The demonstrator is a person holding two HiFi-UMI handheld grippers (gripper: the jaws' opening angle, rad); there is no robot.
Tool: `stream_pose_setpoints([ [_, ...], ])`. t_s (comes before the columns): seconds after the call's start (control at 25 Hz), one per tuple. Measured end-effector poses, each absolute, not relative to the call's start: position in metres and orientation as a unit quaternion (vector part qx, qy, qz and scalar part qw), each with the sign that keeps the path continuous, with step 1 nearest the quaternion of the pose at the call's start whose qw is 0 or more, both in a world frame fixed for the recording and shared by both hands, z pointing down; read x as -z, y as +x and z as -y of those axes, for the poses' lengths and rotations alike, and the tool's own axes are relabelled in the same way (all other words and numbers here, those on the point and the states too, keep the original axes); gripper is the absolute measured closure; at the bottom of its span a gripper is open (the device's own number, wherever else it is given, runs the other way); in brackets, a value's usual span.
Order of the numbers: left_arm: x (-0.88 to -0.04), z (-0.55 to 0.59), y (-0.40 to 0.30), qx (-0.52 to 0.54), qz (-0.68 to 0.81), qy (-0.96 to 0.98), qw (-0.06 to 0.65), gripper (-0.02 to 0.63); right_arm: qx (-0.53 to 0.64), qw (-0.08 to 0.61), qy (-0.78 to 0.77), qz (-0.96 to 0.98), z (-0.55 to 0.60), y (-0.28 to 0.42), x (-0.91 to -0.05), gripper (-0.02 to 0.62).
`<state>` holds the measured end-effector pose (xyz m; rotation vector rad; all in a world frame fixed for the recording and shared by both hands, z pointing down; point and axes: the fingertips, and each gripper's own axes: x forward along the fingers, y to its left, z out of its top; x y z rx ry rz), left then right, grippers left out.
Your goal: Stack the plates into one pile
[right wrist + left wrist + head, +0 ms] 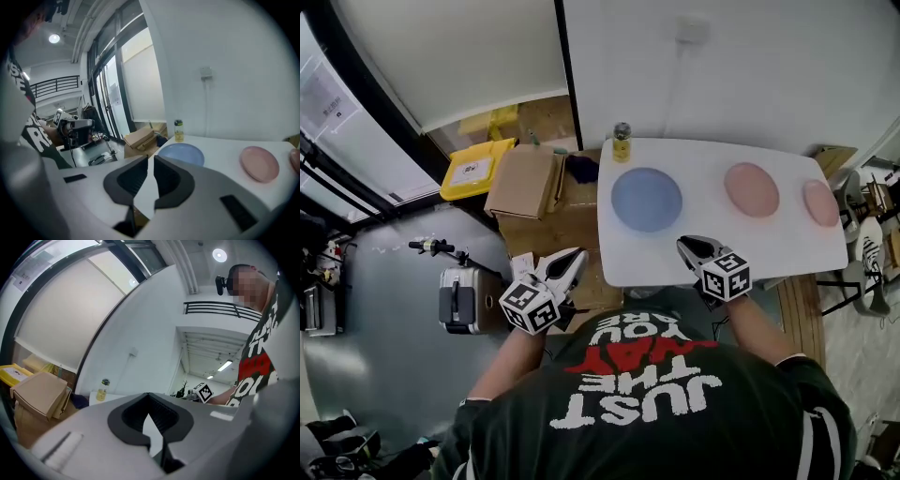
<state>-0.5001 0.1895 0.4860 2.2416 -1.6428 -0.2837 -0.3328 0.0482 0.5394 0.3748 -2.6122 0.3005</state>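
Note:
Three plates lie apart on the white table [741, 239]: a blue plate [647, 199] at the left, a pink plate [751, 188] in the middle, and a smaller pink plate [821, 202] at the right. My left gripper [573, 262] hangs off the table's left side, over the cardboard, shut and empty. My right gripper [691, 248] sits over the table's near edge, just below the blue plate, shut with nothing in it. In the right gripper view the blue plate [182, 154] and the pink plate [259, 163] lie ahead of the jaws.
A small bottle of yellow liquid [622, 142] stands at the table's far left corner. Cardboard boxes [525, 182] and a yellow bin [476, 168] sit on the floor left of the table. A grey case [460, 300] stands near my left gripper. Chairs [868, 246] flank the right end.

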Motion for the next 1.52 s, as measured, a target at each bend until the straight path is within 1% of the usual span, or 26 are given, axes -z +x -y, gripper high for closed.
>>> stream_pose_setpoints([
  [0.2, -0.494, -0.154, -0.483, 0.099, 0.600, 0.771, 0.186, 0.598, -0.157, 0.267, 0.142, 0.940, 0.010, -0.322, -0.574, 0.588],
  [0.36, -0.500, -0.133, -0.465, 0.096, 0.630, 0.746, 0.193, 0.598, -0.259, 0.301, 0.186, 0.899, 0.085, -0.314, -0.636, 0.586],
  [0.4, -0.501, -0.128, -0.462, 0.094, 0.635, 0.742, 0.193, 0.598, -0.287, 0.306, 0.199, 0.886, 0.103, -0.315, -0.652, 0.576],
  [0.48, -0.504, -0.121, -0.456, 0.090, 0.645, 0.734, 0.195, 0.598, -0.327, 0.319, 0.214, 0.864, 0.129, -0.320, -0.681, 0.481],
  [0.64, -0.517, -0.124, -0.452, 0.076, 0.659, 0.717, 0.214, 0.600, -0.339, 0.352, 0.211, 0.846, 0.141, -0.337, -0.727, 0.471],
  [0.8, -0.536, -0.117, -0.462, 0.066, 0.662, 0.711, 0.229, 0.598, -0.357, 0.354, 0.220, 0.836, 0.153, -0.359, -0.749, 0.472],
  [0.96, -0.544, -0.119, -0.467, 0.061, 0.657, 0.712, 0.241, 0.600, -0.361, 0.376, 0.250, 0.816, 0.153, -0.362, -0.769, 0.472],
  [1.0, -0.544, -0.118, -0.468, 0.059, 0.654, 0.714, 0.242, 0.598, -0.368, 0.373, 0.261, 0.811, 0.155, -0.362, -0.771, 0.485],
  [1.16, -0.544, -0.114, -0.469, 0.056, 0.646, 0.721, 0.245, 0.600, -0.436, 0.332, 0.288, 0.785, 0.166, -0.359, -0.773, 0.569],
  [1.24, -0.542, -0.112, -0.467, 0.055, 0.644, 0.723, 0.246, 0.600, -0.450, 0.319, 0.282, 0.785, 0.169, -0.355, -0.768, 0.577],
  [1.36, -0.537, -0.099, -0.457, 0.054, 0.636, 0.730, 0.246, 0.600, -0.442, 0.304, 0.279, 0.796, 0.183, -0.334, -0.754, 0.577],
  [1.52, -0.526, -0.065, -0.432, 0.059, 0.615, 0.751, 0.234, 0.600, -0.445, 0.266, 0.309, 0.798, 0.229, -0.267, -0.719, 0.578],
])
